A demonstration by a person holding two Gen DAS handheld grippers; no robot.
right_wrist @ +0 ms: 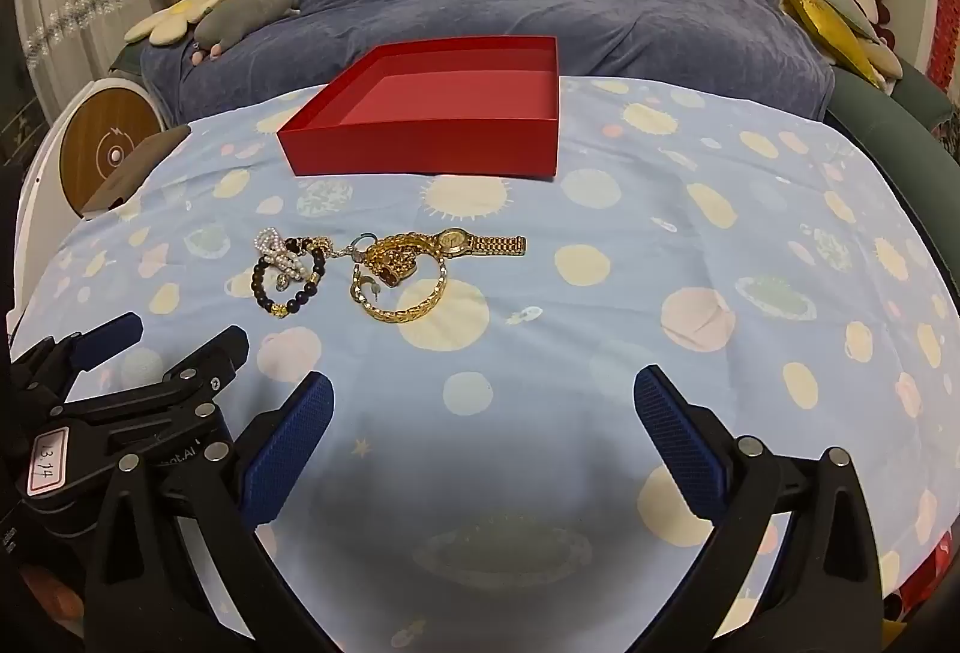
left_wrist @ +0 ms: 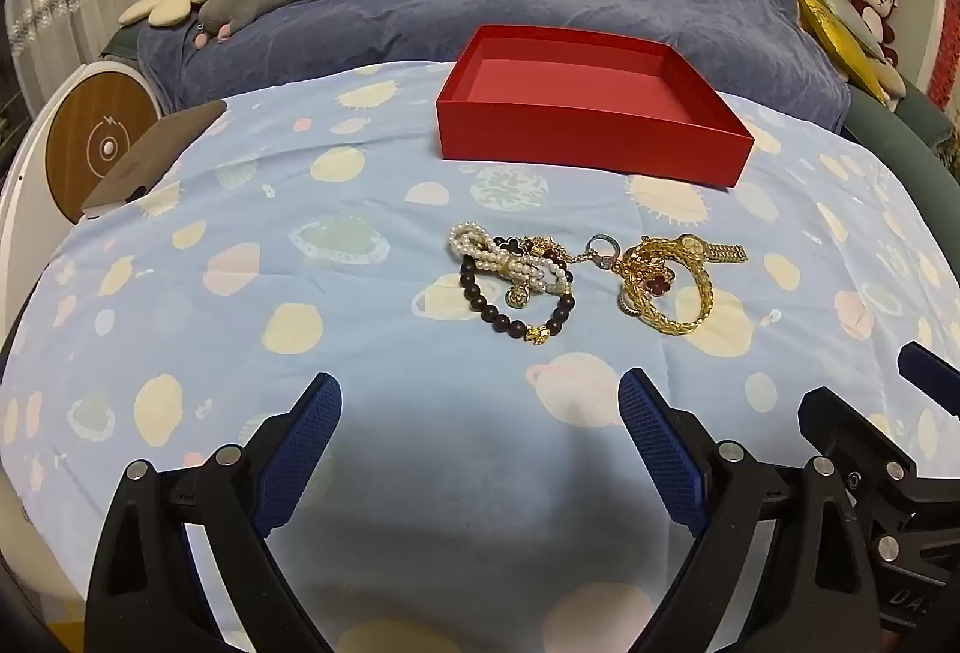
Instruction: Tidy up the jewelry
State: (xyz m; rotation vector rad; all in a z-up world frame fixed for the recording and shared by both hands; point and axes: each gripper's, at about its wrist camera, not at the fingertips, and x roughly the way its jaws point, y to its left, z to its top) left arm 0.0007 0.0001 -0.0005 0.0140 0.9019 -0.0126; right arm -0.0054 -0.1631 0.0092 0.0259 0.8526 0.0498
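Jewelry pile (left_wrist: 591,281) lies on blue cloth (left_wrist: 240,305), just before red box (left_wrist: 591,104), untouched. My left gripper (left_wrist: 480,413) and right gripper (right_wrist: 483,407) both gape wide, holding nothing. Only right view shows gold watch (right_wrist: 480,242) strap stretched out fully.

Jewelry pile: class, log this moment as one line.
left gripper: open, empty | right gripper: open, empty | jewelry pile: on cloth, untouched | red box: empty

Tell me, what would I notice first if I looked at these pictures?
The bright red box jumps out first, sitting open and empty on the spotty blue cloth. Just in front of it lies a shiny heap of jewelry. Both grippers, left and right, wait open nearby.
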